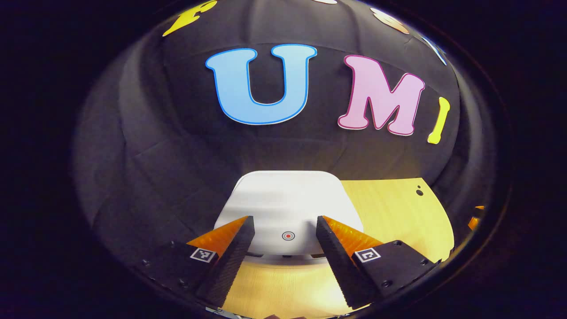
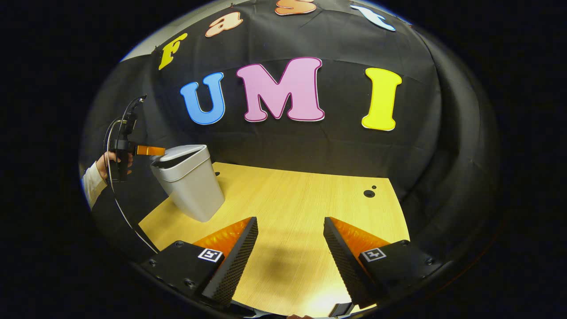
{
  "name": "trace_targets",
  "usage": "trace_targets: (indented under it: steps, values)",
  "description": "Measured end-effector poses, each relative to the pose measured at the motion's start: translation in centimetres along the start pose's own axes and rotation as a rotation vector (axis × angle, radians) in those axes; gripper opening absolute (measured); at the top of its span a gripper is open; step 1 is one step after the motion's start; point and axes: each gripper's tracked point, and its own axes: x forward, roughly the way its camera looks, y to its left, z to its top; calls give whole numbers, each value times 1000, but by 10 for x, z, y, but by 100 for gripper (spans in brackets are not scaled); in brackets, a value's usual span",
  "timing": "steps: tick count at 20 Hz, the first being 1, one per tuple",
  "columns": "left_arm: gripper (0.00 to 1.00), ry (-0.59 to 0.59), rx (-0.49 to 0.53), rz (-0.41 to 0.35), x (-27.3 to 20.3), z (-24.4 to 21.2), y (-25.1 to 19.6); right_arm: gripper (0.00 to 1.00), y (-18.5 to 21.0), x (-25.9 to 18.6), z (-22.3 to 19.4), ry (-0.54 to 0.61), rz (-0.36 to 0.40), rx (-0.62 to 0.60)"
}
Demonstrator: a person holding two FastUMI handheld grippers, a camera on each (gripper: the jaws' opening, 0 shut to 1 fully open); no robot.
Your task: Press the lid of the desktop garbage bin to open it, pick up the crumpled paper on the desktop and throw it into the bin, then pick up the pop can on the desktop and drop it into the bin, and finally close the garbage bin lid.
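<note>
In the left gripper view, the white garbage bin (image 1: pixel 288 208) stands near the desk's (image 1: pixel 398 208) left edge, with bare wood running off to its right as far as a small hole (image 1: pixel 419 192) near the back edge; the black cloth wall rises directly behind the bin. Your left gripper (image 1: pixel 285 230) has its 2 fingers spread wide, one on each side of the bin's lid (image 1: pixel 283 190), just above a round red mark (image 1: pixel 288 236) on the lid's front, and they grip nothing. In the right gripper view, the bin (image 2: pixel 190 186) sits at the desk's (image 2: pixel 301 199) far left corner, its lid (image 2: pixel 179 153) slightly raised, with open wood stretching right of it to 2 holes (image 2: pixel 369 193). Your hand (image 2: pixel 110 161) holds the left gripper (image 2: pixel 150 150) with its tips at the lid; whether they touch it, you cannot tell. Your right gripper (image 2: pixel 290 241) hangs spread wide over bare wood right of the bin, holding nothing.
</note>
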Motion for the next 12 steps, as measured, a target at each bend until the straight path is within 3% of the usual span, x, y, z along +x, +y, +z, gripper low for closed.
trace_targets:
  steps: [3,9,12]
  values:
    - [99,83,-19,-16,0,-19,0,96,-3,-1,-4,3,-4,12]
    - [100,91,-6,-15,6,-22,0,97,-3,-3,-12,5,-1,19]
    - [100,93,61,-33,6,-21,-4,97,-1,-5,-18,13,5,29]
